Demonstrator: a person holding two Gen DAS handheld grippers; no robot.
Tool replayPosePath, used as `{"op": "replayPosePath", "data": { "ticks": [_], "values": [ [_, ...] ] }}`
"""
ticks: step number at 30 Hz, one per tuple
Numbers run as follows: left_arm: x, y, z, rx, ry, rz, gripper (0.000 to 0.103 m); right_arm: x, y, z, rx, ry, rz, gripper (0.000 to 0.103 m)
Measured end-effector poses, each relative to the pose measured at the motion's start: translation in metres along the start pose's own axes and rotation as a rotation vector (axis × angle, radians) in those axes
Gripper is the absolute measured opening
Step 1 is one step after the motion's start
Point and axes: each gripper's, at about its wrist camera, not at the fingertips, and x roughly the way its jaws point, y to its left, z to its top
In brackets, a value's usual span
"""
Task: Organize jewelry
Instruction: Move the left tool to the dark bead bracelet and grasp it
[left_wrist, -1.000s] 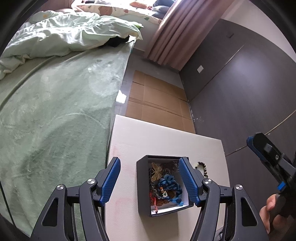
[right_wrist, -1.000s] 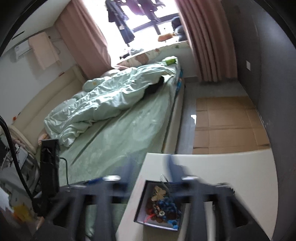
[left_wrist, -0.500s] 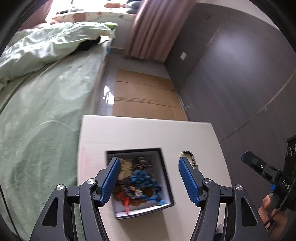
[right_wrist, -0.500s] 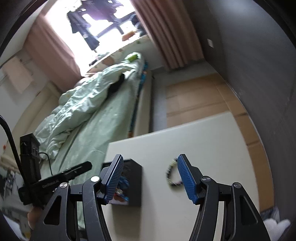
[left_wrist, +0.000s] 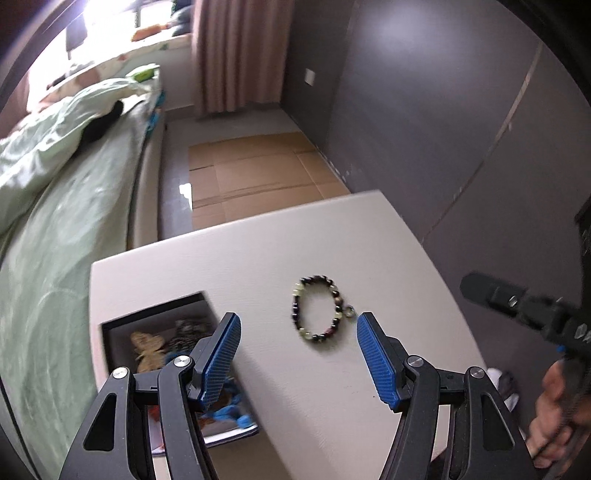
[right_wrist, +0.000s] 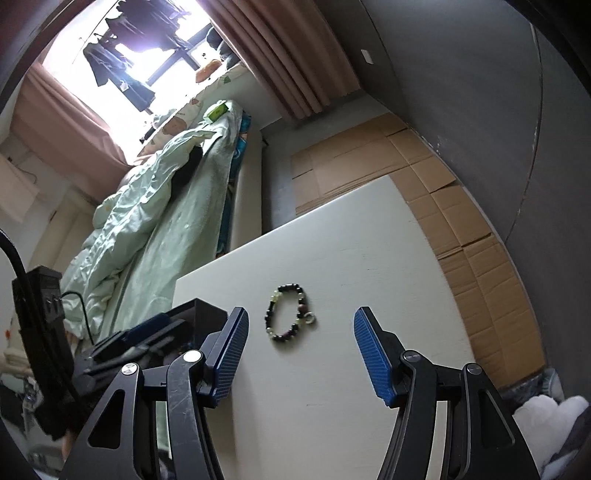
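A beaded bracelet (left_wrist: 319, 310) of dark and pale green beads lies on the white table (left_wrist: 332, 240), also in the right wrist view (right_wrist: 290, 314). A dark-walled jewelry box (left_wrist: 122, 325) holding a blue cord piece, a gold butterfly piece and other jewelry sits at the table's left. My left gripper (left_wrist: 299, 354) is open and empty, just short of the bracelet, its left finger over the box. My right gripper (right_wrist: 299, 350) is open and empty, with the bracelet just beyond its left finger. The left gripper's fingers (right_wrist: 147, 332) show at the left of the right wrist view.
A bed with green bedding (left_wrist: 55, 192) runs along the table's left side. Flattened cardboard (left_wrist: 258, 173) covers the floor beyond the table. A dark wall (left_wrist: 443, 129) stands to the right. White cloth (right_wrist: 546, 413) lies by the table's right edge.
Both grippers swung right, away from the box toward the bracelet. The bracelet now lies ahead of both; the box has shifted to the left edge of both views.
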Motion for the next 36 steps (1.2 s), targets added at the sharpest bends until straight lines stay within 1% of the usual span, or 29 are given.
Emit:
{"op": "replayPosePath", "data": {
  "ticks": [3,9,11,13,14,16,18,20,23,26,27,28,31,33,36],
  "values": [
    [0.019,-0.012,0.002,0.046,0.041,0.021,0.067,-0.004,-0.012,0.002,0.033,-0.003,0.011,0.061],
    [0.051,-0.028,0.003,0.090,0.117,0.006,0.067,-0.014,-0.036,0.008,0.115,-0.029,0.035,0.061],
    [0.062,-0.031,0.004,0.105,0.146,-0.002,0.065,-0.016,-0.041,0.009,0.135,-0.036,0.043,0.061],
    [0.071,-0.032,0.004,0.124,0.164,0.007,0.053,-0.017,-0.049,0.010,0.158,-0.039,0.046,0.061],
    [0.075,-0.032,0.004,0.127,0.173,0.008,0.051,-0.018,-0.052,0.010,0.168,-0.040,0.047,0.061],
    [0.084,-0.030,0.003,0.124,0.190,0.003,0.041,-0.019,-0.057,0.011,0.191,-0.046,0.053,0.061],
    [0.090,-0.029,0.002,0.125,0.200,0.007,0.036,-0.020,-0.062,0.012,0.210,-0.055,0.059,0.061],
    [0.094,-0.030,0.000,0.139,0.201,0.010,0.035,-0.019,-0.065,0.013,0.220,-0.057,0.049,0.061],
    [0.100,-0.034,-0.003,0.157,0.206,0.011,0.033,-0.013,-0.064,0.013,0.218,-0.037,0.041,0.061],
    [0.099,-0.039,-0.004,0.183,0.191,0.043,0.025,-0.007,-0.058,0.013,0.193,-0.014,0.020,0.061],
    [0.099,-0.039,-0.004,0.181,0.189,0.040,0.019,-0.007,-0.056,0.012,0.182,-0.011,0.011,0.061],
    [0.098,-0.038,-0.004,0.180,0.187,0.039,0.010,-0.006,-0.056,0.012,0.177,-0.009,0.007,0.061],
    [0.098,-0.032,-0.004,0.156,0.188,0.014,0.008,-0.003,-0.052,0.012,0.161,-0.003,-0.005,0.061],
    [0.097,-0.032,-0.006,0.154,0.186,0.012,0.008,0.002,-0.050,0.013,0.143,0.008,-0.022,0.061],
    [0.087,-0.029,-0.005,0.146,0.164,0.003,0.008,0.012,-0.043,0.011,0.103,0.040,-0.036,0.061]
  ]
}}
